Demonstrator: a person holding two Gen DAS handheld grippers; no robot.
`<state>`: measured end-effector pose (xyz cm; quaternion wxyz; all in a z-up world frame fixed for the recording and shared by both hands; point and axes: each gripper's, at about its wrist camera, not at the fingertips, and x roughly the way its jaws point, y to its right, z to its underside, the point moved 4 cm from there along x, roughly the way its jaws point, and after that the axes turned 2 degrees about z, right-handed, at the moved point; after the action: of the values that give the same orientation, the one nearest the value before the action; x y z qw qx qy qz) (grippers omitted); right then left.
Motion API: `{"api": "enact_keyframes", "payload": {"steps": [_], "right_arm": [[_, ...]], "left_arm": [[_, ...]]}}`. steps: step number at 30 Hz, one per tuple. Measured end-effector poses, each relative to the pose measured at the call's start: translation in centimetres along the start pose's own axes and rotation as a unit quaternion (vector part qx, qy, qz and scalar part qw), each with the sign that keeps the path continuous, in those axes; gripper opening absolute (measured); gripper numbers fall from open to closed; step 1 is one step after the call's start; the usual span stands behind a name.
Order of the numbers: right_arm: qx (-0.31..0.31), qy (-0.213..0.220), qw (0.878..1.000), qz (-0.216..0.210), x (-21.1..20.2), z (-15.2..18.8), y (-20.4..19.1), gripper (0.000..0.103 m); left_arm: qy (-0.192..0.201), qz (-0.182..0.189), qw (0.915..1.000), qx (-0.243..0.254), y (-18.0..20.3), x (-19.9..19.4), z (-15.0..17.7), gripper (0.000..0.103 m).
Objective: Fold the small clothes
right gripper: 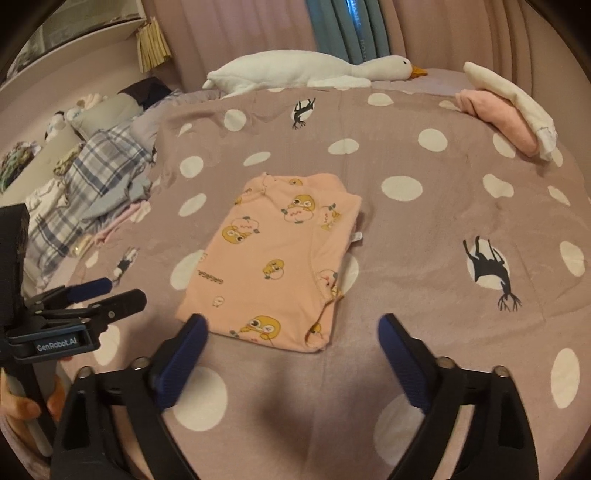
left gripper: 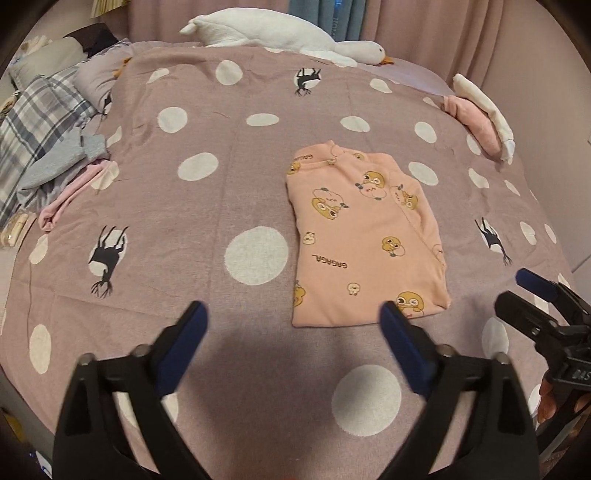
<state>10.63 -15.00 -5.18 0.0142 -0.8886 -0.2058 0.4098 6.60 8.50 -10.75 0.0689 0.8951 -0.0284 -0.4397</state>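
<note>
On the spotted bedspread (left gripper: 155,192): one peach top (left gripper: 364,236), folded, lying flat beyond both grippers. Left gripper (left gripper: 293,314) and right gripper (right gripper: 291,325) both spread wide, empty. Right wrist view alone shows a shelf (right gripper: 92,33) at upper left.

R tongs (left gripper: 532,291) cut off at frame edge; hand (left gripper: 554,402) mostly hidden
</note>
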Motion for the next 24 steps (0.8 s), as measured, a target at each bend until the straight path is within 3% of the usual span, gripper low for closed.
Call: {"api": "enact_keyframes", "payload": {"steps": [7,14,24], "right_arm": [[-0.005,0.003,1.000,0.027,-0.3,-0.3,-0.4,0.102],[-0.014,0.017,0.999,0.029,-1.2,-1.0,-1.3,0.102],[-0.022,0.002,0.999,0.031,0.6,-0.9,-2.2,0.102]], "left_arm": [[0.009,0.001,0.9999,-0.007,-0.3,-1.1,-0.2,0.102],[0.008,-0.044,0.9990,0.002,-0.5,-2.1,-0.8,0.102],[-0.001,-0.041,0.9991,-0.005,-0.6,-1.6,-0.4,0.102]]}}
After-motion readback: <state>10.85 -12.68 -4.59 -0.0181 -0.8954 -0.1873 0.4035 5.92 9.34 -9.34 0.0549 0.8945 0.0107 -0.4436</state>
